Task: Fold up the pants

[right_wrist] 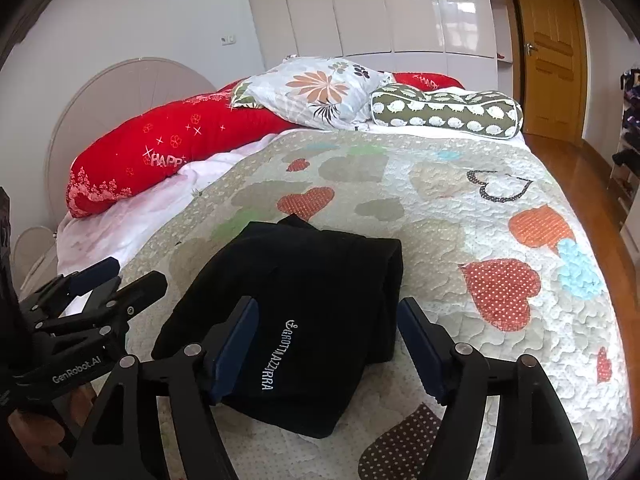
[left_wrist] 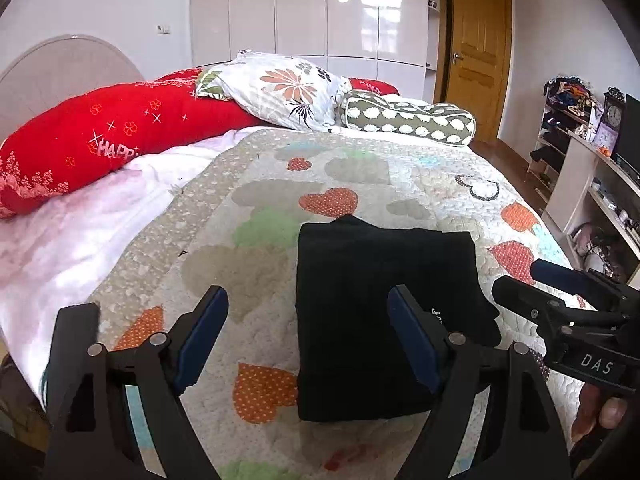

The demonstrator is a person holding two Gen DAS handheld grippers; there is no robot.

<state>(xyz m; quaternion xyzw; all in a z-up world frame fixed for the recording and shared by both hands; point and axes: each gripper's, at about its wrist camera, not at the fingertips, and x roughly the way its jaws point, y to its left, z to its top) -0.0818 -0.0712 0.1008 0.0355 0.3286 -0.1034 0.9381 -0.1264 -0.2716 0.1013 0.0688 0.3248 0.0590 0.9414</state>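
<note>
Black pants (left_wrist: 360, 300) lie folded into a compact rectangle on the heart-patterned quilt (left_wrist: 248, 208); in the right wrist view the pants (right_wrist: 312, 296) show white lettering on top. My left gripper (left_wrist: 308, 300) is open and empty, hovering just above the pants' near left edge. My right gripper (right_wrist: 328, 312) is open and empty, its fingers spread over the near end of the pants. Each gripper shows in the other's view: the right one (left_wrist: 532, 280) at the right edge, the left one (right_wrist: 136, 276) at the left.
A long red pillow (left_wrist: 112, 136), a floral pillow (left_wrist: 280, 88) and a green patterned bolster (left_wrist: 408, 118) lie at the head of the bed. A white sheet (left_wrist: 80, 232) is at the left. Shelving (left_wrist: 580, 168) and a wooden door (left_wrist: 476, 52) stand at the right.
</note>
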